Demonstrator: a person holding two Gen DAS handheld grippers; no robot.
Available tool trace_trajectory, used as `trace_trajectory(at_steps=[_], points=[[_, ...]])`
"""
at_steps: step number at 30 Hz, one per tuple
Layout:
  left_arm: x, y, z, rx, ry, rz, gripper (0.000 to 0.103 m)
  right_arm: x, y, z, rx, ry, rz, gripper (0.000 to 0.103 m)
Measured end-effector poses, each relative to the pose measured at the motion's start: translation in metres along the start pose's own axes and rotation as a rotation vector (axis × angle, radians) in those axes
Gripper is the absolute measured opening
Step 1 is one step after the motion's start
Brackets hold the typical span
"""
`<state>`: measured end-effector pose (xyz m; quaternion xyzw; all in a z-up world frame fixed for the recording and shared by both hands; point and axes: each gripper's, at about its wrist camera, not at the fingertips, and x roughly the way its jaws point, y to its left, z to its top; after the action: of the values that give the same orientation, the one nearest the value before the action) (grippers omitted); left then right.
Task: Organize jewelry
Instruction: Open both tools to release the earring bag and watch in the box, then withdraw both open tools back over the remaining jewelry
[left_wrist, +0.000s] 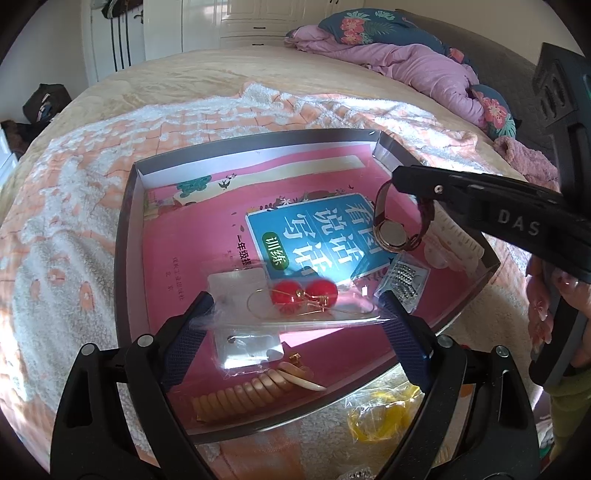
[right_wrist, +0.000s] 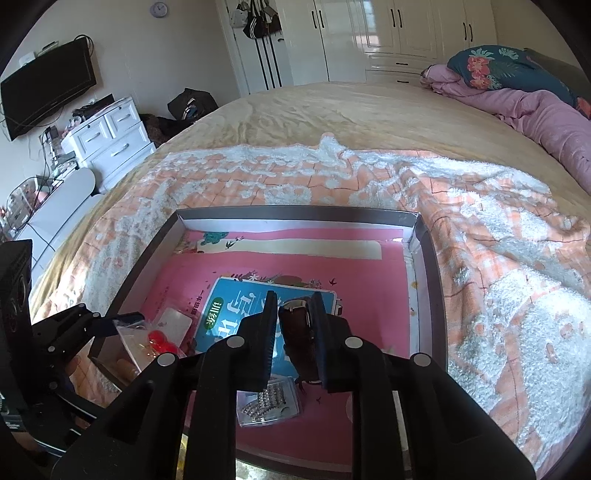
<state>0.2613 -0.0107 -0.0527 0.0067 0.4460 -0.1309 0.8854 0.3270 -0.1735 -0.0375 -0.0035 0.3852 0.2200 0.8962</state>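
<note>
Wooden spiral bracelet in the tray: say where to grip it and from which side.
Grip the wooden spiral bracelet across its coiled middle, coming from above with jaws astride the coil's short width. It lies flat and elongated along the tray's near wall, so a side approach is blocked; the plastic earring packet crowds its upper end.

Crumpled pink quilt (right_wrist: 532, 110) lying beside floral teal pillow (right_wrist: 506, 66); black wall-mounted television (right_wrist: 48, 92) hanging above white plastic drawer unit (right_wrist: 110, 144); glossy white wardrobe (right_wrist: 391, 33) standing behind bed.

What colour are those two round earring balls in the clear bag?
Bright red earring balls, seen best in the left wrist view.
</note>
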Motion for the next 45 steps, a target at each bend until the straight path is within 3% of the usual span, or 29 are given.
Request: trace_trajectory(at_steps=[7, 10, 14, 29, 45], points=[[-0.002, 0.0, -0.001, -0.003, -0.004, 0.003, 0.084, -0.038, -0.003, -0.009, 0.043, -0.068, 0.02, 0.037], [-0.004, 0.001, -0.001, -0.006, -0.006, 0.0, 0.084, -0.058, -0.004, -0.016, 0.066, -0.106, 0.019, 0.053], [-0.01, 0.001, -0.001, -0.014, -0.019, -0.001, 0.084, -0.079, -0.007, -0.024, 0.093, -0.146, 0.029, 0.065], [-0.063, 0.014, 0.009, -0.079, -0.118, 0.02, 0.093, -0.118, -0.005, -0.036, 0.103, -0.194, 0.058, 0.069], [-0.127, 0.035, 0.006, -0.169, -0.217, 0.058, 0.093, -0.143, 0.004, -0.044, 0.072, -0.22, 0.09, 0.069]])
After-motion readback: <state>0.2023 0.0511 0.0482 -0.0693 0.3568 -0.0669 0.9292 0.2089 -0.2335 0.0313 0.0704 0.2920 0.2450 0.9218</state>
